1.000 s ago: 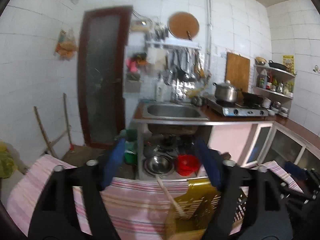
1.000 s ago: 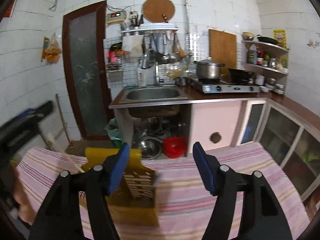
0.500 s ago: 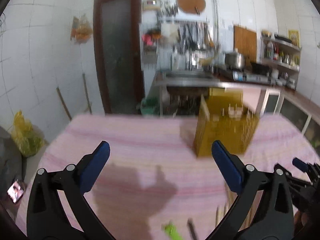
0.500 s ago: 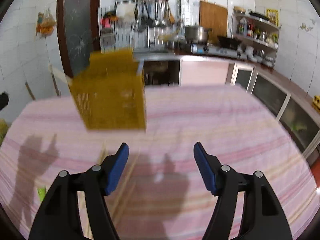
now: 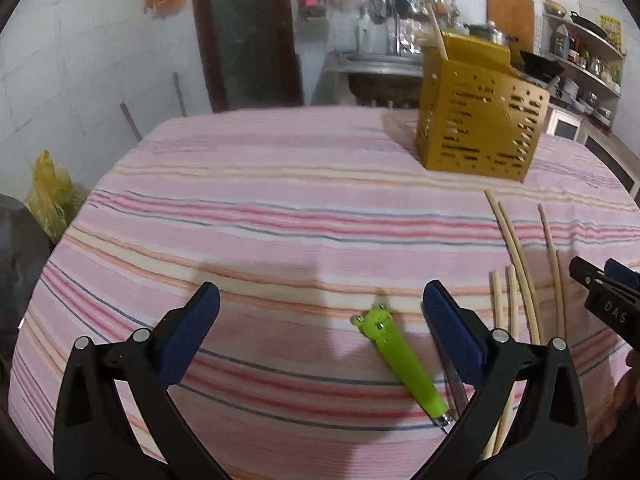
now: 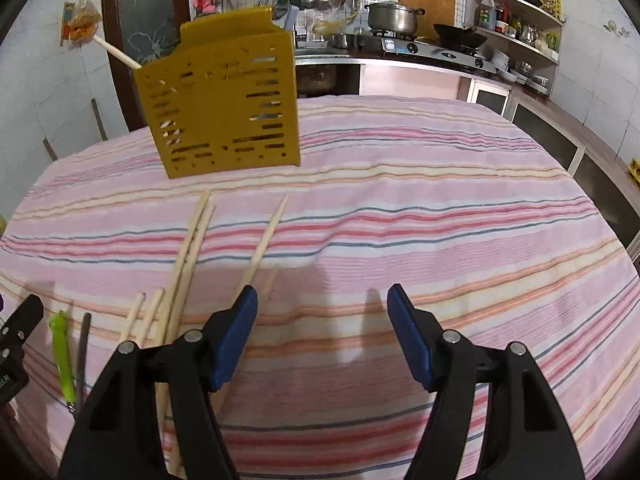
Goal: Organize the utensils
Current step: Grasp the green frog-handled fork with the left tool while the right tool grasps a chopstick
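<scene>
A yellow perforated utensil holder point(image 5: 480, 120) point(image 6: 228, 108) stands upright on the striped cloth with one chopstick point(image 6: 116, 53) leaning out of it. Several loose chopsticks point(image 5: 516, 248) point(image 6: 192, 248) lie in front of it. A green frog-headed utensil point(image 5: 400, 356) point(image 6: 62, 356) rests flat on the cloth beside a thin dark metal piece point(image 6: 84, 344). My left gripper point(image 5: 320, 296) hangs wide open above the cloth, with the green utensil lying under it close to its right finger. My right gripper point(image 6: 322, 296) is open and empty, its left finger over the chopsticks' near ends.
The table point(image 6: 440, 200) wears a pink striped cloth and fills both views. Behind it run a sink counter, a stove with a steel pot point(image 6: 392, 16), shelves at the right and a dark door. A yellow bag point(image 5: 48, 196) sits on the floor at the left.
Both grippers have dropped and tilted from facing the kitchen wall to hovering over the table. The left jaws stand wider. The loose chopsticks and the green utensil have come into view.
</scene>
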`<move>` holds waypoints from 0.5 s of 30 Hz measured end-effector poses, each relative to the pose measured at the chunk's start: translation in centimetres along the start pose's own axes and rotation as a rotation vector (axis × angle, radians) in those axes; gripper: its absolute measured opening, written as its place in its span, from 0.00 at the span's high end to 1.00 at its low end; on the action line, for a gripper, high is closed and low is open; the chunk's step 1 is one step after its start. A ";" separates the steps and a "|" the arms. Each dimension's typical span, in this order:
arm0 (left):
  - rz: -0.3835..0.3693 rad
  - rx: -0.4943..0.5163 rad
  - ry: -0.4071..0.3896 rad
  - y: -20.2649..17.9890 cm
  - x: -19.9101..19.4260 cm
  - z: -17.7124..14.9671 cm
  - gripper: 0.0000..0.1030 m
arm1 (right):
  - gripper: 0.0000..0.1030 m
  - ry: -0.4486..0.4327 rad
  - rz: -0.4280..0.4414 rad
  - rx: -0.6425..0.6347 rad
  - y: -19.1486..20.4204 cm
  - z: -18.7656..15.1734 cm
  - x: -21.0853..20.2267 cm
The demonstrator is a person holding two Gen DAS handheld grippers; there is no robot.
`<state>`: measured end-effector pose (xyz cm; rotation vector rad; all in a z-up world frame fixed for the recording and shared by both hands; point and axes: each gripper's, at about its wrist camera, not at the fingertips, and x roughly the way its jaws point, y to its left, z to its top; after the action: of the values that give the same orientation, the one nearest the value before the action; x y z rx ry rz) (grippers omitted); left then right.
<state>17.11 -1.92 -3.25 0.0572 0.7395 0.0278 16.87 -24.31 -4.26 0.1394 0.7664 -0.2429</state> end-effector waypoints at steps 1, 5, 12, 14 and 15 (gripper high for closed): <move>0.003 -0.005 -0.008 0.1 -0.1 -0.1 0.05 | 0.35 -0.001 0.003 0.002 0.1 0.0 0.0; 0.001 -0.015 0.027 0.1 0.4 -0.4 0.05 | 0.36 0.035 -0.014 -0.020 0.9 -0.2 0.6; 0.007 -0.020 0.102 -0.2 1.9 -0.2 0.09 | 0.47 0.077 -0.002 -0.020 1.2 -0.4 1.2; -0.005 -0.020 0.128 -0.4 2.2 -0.3 0.16 | 0.53 0.083 -0.001 -0.027 1.7 -0.5 1.2; -0.010 -0.018 0.142 -0.5 2.4 -0.4 0.18 | 0.58 0.085 0.002 -0.030 1.8 -0.5 1.3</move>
<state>18.65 -2.27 -5.18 0.0345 0.8812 0.0291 17.93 -22.64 -5.42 0.1230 0.8542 -0.2245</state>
